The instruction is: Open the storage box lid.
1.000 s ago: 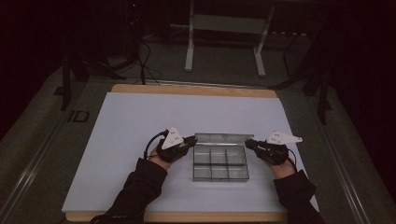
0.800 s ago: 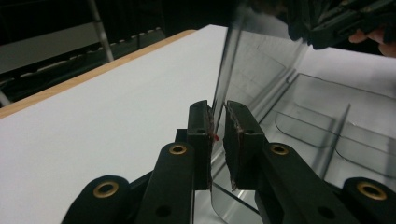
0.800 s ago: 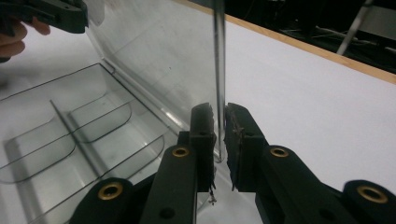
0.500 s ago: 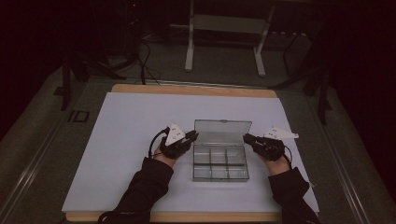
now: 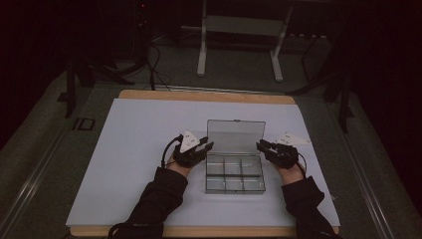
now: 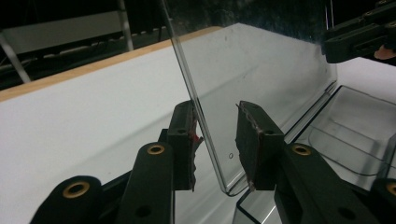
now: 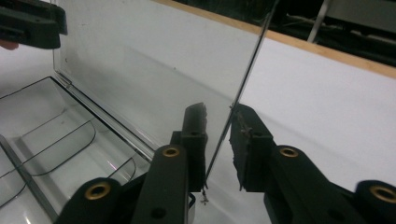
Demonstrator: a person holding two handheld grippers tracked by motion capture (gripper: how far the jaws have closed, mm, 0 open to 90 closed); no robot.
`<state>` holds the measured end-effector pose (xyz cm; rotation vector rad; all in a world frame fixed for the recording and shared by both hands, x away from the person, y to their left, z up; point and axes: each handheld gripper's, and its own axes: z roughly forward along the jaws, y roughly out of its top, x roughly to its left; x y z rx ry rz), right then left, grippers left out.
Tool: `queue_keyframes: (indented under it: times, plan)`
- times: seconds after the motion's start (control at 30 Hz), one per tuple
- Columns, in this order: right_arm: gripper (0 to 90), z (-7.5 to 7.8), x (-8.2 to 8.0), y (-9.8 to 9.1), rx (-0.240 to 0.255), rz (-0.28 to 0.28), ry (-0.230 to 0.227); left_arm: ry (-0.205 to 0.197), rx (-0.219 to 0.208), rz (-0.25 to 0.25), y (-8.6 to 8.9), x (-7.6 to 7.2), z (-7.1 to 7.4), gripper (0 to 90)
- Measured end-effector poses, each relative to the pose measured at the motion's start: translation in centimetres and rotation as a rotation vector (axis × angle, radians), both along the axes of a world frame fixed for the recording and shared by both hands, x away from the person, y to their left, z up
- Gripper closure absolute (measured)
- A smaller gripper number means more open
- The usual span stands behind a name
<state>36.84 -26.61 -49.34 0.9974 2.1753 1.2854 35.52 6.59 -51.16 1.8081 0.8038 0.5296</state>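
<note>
So the clear plastic compartment box sits on the white mat, long side running left-right, lid standing up at its far edge, hinge along the back. The left gripper straddles the lid's left edge, the right gripper its right edge. Both sets of jaws are spread, with a gap showing around the plastic, not clamped.

The box sits low centre of the frame on the table, its lid upright behind it. My left gripper flanks the lid's left edge, my right gripper its right.
</note>
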Motion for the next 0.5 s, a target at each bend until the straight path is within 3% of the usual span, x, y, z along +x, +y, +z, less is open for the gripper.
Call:
queue_keyframes:
  times: [0.5]
  plan:
    - [61.9, -0.83, 0.55, 0.68, -0.011, -0.015, 0.047, 0.067, -0.003, 0.003, -0.34, 0.82, -0.84, 63.8]
